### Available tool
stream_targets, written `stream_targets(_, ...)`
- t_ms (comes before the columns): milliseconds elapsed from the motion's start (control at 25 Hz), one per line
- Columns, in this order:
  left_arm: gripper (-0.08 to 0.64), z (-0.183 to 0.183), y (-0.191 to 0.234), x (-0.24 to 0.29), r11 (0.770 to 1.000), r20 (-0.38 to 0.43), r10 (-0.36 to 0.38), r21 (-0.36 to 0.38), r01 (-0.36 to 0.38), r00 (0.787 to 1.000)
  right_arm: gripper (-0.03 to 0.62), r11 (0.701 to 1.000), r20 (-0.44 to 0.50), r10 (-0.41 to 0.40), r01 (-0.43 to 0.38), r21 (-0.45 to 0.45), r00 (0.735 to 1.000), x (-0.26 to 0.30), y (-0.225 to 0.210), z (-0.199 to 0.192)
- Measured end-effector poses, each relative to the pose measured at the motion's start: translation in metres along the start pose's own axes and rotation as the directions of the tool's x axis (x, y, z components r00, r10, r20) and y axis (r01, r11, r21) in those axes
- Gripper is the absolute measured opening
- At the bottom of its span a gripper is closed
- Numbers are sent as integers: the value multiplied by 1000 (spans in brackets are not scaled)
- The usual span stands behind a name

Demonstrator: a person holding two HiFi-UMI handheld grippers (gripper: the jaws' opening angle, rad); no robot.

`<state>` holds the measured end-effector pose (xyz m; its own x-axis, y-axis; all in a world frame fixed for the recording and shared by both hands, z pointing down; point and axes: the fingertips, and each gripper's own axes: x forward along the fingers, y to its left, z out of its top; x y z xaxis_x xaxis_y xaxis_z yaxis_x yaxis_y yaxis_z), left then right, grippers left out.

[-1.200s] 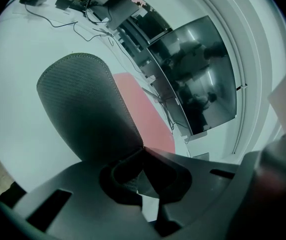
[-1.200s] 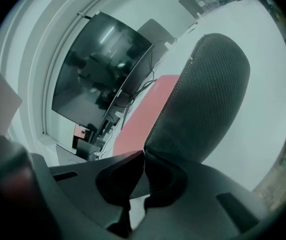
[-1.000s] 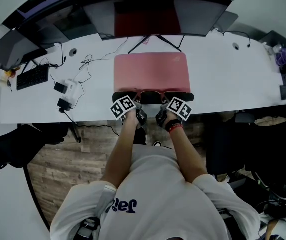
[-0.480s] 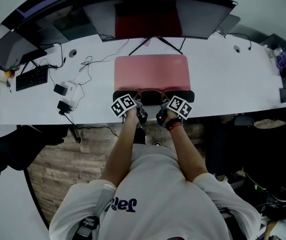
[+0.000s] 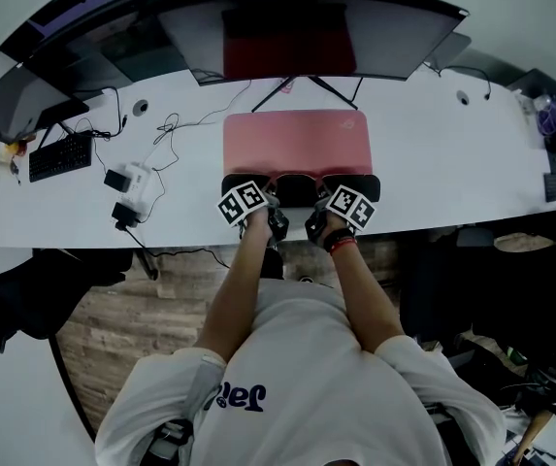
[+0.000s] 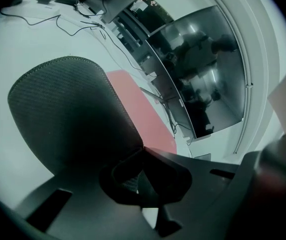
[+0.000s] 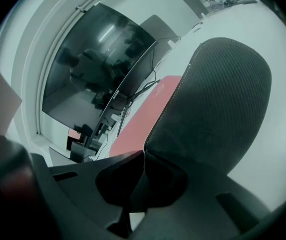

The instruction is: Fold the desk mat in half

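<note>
Overhead, left gripper (image 5: 255, 191) and right gripper (image 5: 328, 191) at desk mat (image 5: 297, 142) edge, only gripper views show jaws clamped on it.

The desk mat (image 5: 297, 142), pink on top and dark and woven underneath, is lying on the white tabletop (image 5: 433, 163). Its near edge is standing up off the tabletop and showing the dark underside, one near corner pinched in the left claw (image 6: 141, 151) and the other in the right claw (image 7: 143, 153).
</note>
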<state>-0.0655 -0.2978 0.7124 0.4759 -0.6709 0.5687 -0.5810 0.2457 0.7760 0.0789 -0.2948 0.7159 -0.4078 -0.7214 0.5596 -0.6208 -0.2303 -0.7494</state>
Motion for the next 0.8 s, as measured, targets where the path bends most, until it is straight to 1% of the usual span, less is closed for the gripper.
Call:
stream_targets(440,23,16,-8,17,1000,-16,1,-4,-1,1000,25,1000,5,-8,8,9,1000,15,6,17)
stream_targets(800,23,29,-13,30,1000,-13,4,-5,-4,1000,25,1000,8,-4,3,13,1000,28,10,30)
